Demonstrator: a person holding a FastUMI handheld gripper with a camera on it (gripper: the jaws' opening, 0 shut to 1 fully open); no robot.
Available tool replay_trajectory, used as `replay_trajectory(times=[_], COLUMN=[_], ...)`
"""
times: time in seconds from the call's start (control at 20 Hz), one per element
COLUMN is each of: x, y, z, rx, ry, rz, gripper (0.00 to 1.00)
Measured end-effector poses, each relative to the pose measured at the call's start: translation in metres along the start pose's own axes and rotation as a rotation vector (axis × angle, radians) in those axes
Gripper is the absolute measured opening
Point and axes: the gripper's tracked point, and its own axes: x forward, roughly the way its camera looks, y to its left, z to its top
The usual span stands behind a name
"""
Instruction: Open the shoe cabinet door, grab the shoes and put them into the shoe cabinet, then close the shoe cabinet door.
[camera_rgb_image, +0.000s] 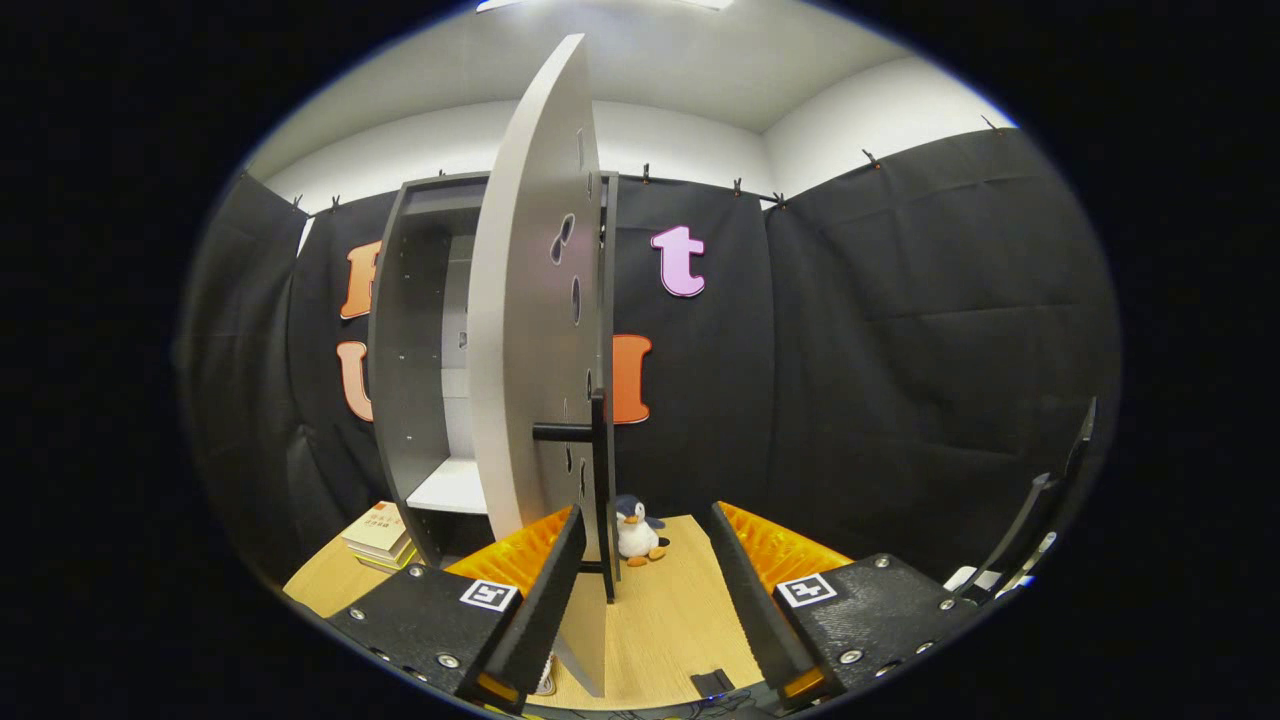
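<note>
Step in hand, by the look of it: door work on the shoe cabinet (420, 350), either the end of opening or the start of closing; cannot tell which.

Largest first. Beyond the jaws and off to their left, standing on the wooden floor (670, 610) against the black cloth wall (900, 350), with a dark frame and a pale shelf (450, 487) inside. No footwear made out on that shelf or on the floor.

Next, the cabinet door (530, 330): swung out towards the camera and seen nearly edge-on, its near edge running down between the jaws, closer to the left one. Cannot tell whether it brushes that finger. Dotted with dark cut-out holes and carrying a dark bar handle (585, 432) just ahead of the jaws and above them.

Then the gripper (648, 585): jaws wide apart, clamped on nothing.

Smaller things: a stack of books (380, 535) on the floor beyond the left finger, beside the cabinet's foot; a little penguin toy (636, 530) just ahead of the jaws, behind the door's edge; a small dark object (712, 684) low between the fingers, too small to name.

Next move, as judged: with the shoes not located, turn away to find them, take a pair, and bring it round the open door to the shelf without knocking the panel. If the shoes sit inside out of sight, push the door shut instead.
</note>
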Motion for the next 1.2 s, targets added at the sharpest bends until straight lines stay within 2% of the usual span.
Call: replay_trajectory(times=[0.65,0.9,1.2], x=[-0.020,-0.025,-0.039], y=[-0.031,-0.015,0.034], z=[0.010,0.006,0.023], rx=[-0.040,-0.023,-0.045], ry=[-0.018,-0.008,-0.040], rz=[-0.095,-0.065,0.013], gripper=[0.79,0.80,0.80])
